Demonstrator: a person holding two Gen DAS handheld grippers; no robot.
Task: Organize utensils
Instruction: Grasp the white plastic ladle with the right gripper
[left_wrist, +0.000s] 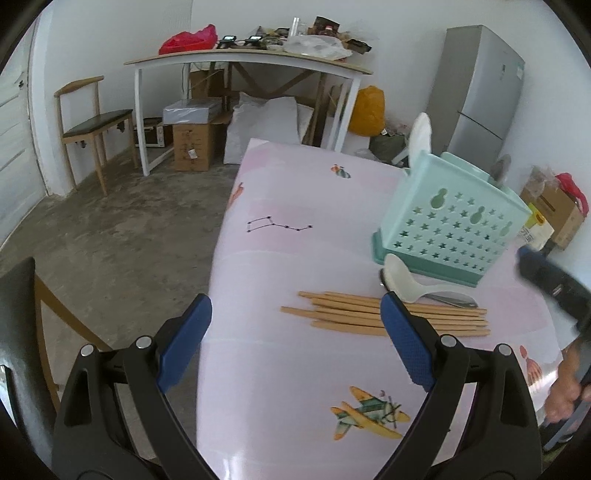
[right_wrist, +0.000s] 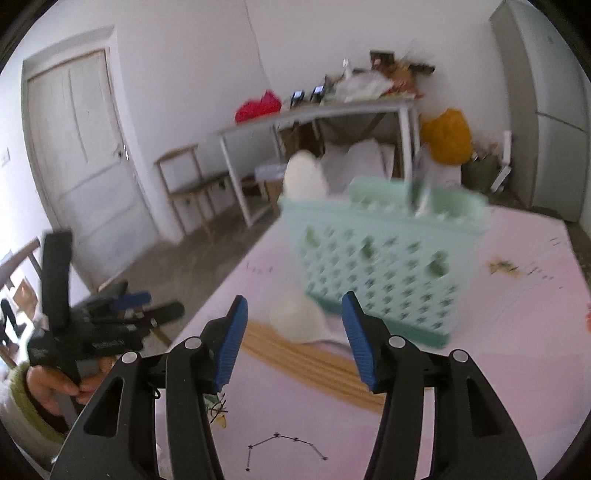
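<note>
A mint green utensil holder (left_wrist: 450, 225) stands on the pink table (left_wrist: 295, 369), with a white spoon (left_wrist: 421, 136) and a metal utensil (left_wrist: 500, 168) upright in it. Several wooden chopsticks (left_wrist: 354, 314) lie in front of it, beside a white spoon (left_wrist: 406, 280) that rests over a metal spoon (left_wrist: 454, 298). My left gripper (left_wrist: 295, 314) is open and empty, just short of the chopsticks. My right gripper (right_wrist: 293, 314) is open and empty above the chopsticks (right_wrist: 314, 363) and white spoon (right_wrist: 299, 319), facing the holder (right_wrist: 384, 258). This view is blurred.
The table's left edge drops to a concrete floor. A wooden chair (left_wrist: 92, 125), a white desk (left_wrist: 251, 61) with clutter and boxes underneath, and a grey fridge (left_wrist: 480, 92) stand beyond. The other gripper and hand show at the right edge (left_wrist: 554, 284).
</note>
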